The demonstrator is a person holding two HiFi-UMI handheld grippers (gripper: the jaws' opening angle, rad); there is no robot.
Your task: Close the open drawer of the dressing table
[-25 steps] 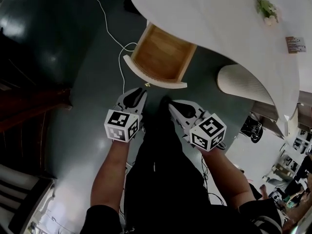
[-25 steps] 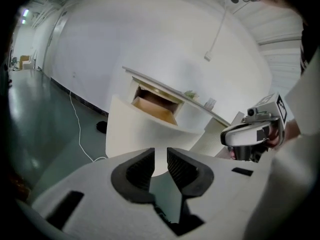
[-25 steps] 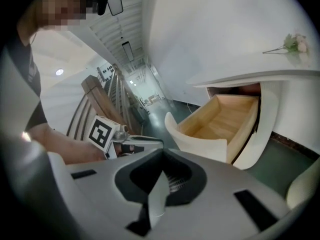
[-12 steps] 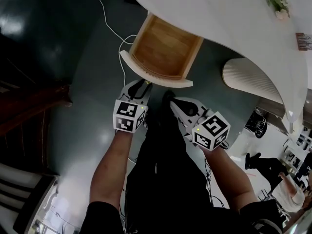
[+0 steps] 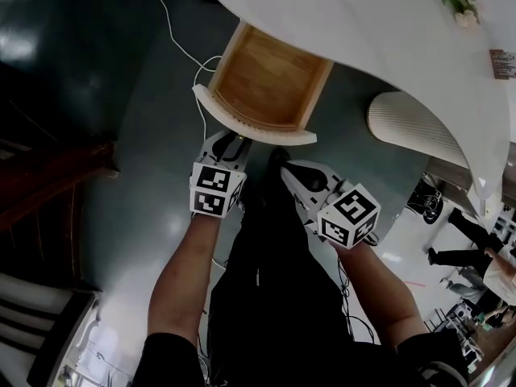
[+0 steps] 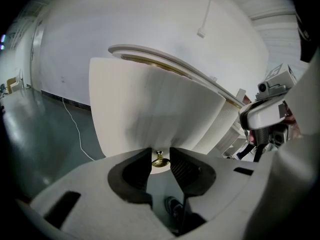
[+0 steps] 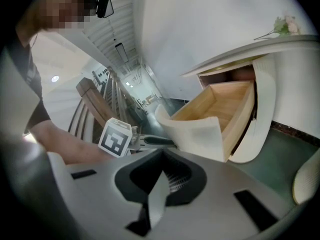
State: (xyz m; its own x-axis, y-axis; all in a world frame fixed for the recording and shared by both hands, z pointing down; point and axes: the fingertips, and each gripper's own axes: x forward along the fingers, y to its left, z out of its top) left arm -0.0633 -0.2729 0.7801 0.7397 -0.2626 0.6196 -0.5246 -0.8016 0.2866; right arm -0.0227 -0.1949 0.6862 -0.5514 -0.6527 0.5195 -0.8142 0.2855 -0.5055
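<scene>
The dressing table's drawer [image 5: 266, 79] stands pulled out, with a bare wooden inside and a curved white front [image 5: 251, 124]. In the left gripper view that front [image 6: 150, 104] fills the middle, and its small brass knob [image 6: 160, 160] sits between the tips of my left gripper [image 6: 160, 156]. The jaws are closing around the knob, with their pads beside it and no clear press. In the head view my left gripper [image 5: 232, 141] is right at the drawer front. My right gripper [image 5: 280, 164] hangs just right of it, off the drawer. In the right gripper view it [image 7: 162, 159] is shut and empty.
The white tabletop [image 5: 363, 31] overhangs the drawer, with a flower sprig [image 5: 456, 1] on it. A ribbed white stool [image 5: 407, 127] stands to the right. A white cable [image 5: 173, 32] runs over the dark floor, and dark wooden furniture [image 5: 48, 176] is at the left. My legs [image 5: 266, 280] are below the grippers.
My left gripper has come up to the drawer front and its jaws now stand around the knob. The right gripper has sunk a little and keeps its place beside it.
</scene>
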